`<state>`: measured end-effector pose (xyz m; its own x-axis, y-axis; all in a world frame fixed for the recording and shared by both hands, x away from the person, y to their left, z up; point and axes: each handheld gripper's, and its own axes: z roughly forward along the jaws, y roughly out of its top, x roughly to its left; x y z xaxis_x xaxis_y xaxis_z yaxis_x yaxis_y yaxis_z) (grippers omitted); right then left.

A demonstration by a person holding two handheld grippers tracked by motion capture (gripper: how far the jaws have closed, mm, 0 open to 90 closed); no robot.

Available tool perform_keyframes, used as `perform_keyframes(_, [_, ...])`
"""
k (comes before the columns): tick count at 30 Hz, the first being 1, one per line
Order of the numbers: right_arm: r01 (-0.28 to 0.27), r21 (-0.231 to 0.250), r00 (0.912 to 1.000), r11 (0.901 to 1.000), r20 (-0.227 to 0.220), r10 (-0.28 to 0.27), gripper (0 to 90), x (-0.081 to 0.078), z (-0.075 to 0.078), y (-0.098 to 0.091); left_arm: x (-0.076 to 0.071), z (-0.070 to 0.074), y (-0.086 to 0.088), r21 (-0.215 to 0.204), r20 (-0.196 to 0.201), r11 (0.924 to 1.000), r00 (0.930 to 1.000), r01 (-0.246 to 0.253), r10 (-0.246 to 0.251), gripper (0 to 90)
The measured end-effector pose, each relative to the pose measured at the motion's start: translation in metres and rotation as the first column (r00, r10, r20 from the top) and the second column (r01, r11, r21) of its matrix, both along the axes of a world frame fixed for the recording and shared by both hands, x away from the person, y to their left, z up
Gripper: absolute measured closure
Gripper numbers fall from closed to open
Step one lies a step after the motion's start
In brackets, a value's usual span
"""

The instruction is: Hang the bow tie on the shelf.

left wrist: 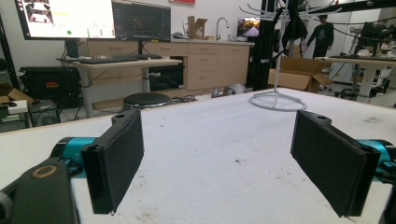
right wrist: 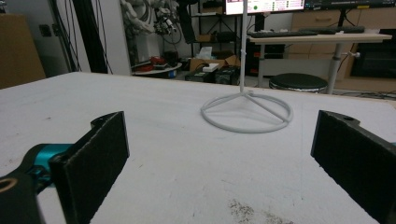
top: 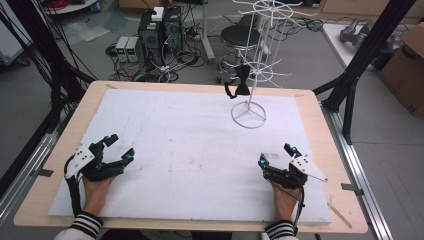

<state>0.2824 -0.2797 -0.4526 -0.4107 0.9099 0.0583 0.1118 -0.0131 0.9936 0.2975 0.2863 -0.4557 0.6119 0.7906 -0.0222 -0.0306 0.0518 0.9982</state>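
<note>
A wooden table (top: 60, 150) covered by a white mat (top: 200, 150) is seen from the high view, with both grippers held low at its near edge. The left gripper (top: 119, 147) is recorded at the near left and the right gripper (top: 276, 155) at the near right, well apart from each other. A white wire display stand (top: 257, 60) is noted at the far centre-right of the mat, its ring base (top: 248, 115) resting on the mat. A black bow-shaped item (top: 240, 85) is observed hanging on the stand's lower arms in the high view; in the right gripper view only the base (right wrist: 246, 112) and the lower pole are framed. In the left gripper view a dark item (left wrist: 293, 21) is seen high on the stand, but its form cannot be told. From the left gripper view, the stand's base (left wrist: 277, 101) is placed far and to the right, with desks, monitors and a black stool (left wrist: 142, 99) beyond the table. In both gripper views the jaws are found spread wide, with bare mat between the black pads (left wrist: 119, 163) and nothing grasped. The pads (right wrist: 95, 163) of the right gripper are likewise released and empty. Whether either gripper touches the mat cannot be told. Dark specks are noted on the mat's surface in both gripper views.
</note>
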Motion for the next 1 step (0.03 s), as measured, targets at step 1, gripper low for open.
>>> perform_keyframes(1, [0.0,-0.001,1.0,1.0,0.0,0.0,3.2,-0.0001,0.0001,0.0002,0.0002,-0.0001,0.0003,-0.001,0.0,1.0,1.0,0.0,0.0,17.6])
